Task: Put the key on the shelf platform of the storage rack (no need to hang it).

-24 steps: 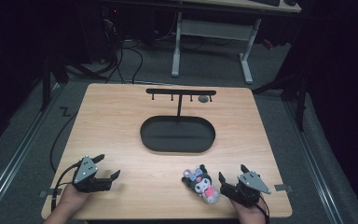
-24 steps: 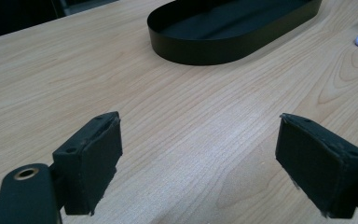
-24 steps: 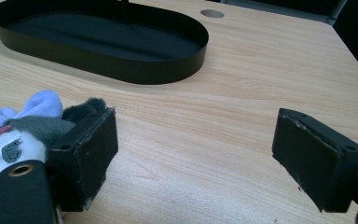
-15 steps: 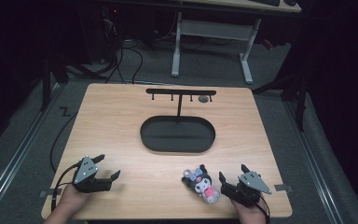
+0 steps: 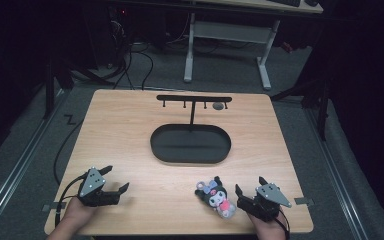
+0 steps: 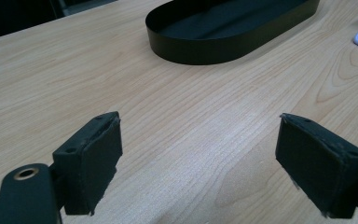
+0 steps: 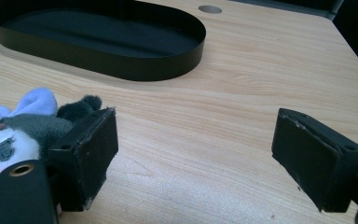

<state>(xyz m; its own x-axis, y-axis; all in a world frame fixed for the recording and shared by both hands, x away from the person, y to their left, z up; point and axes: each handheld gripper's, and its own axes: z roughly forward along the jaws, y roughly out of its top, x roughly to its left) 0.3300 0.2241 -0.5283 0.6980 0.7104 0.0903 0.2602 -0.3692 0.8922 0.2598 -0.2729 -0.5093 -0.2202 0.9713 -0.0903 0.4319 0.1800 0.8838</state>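
High view: we hover beside the small black-and-pink plush doll keychain [image 5: 218,198], which lies at the near right of the light wooden table [image 5: 130,130].
Our right gripper [image 5: 246,196] sits just beside it, jaws spread and empty, likely poised to grasp; our left gripper [image 5: 116,181] waits apart, also spread; the black oval metal tray [image 5: 190,145] lies beyond. Nothing differs from earlier.

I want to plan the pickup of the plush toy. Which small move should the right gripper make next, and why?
Probably shift the right gripper sideways toward the plush toy, so the toy comes between its jaws. The jaws stand wide open over bare table, and the toy lies just outside one jaw, in the right gripper view.
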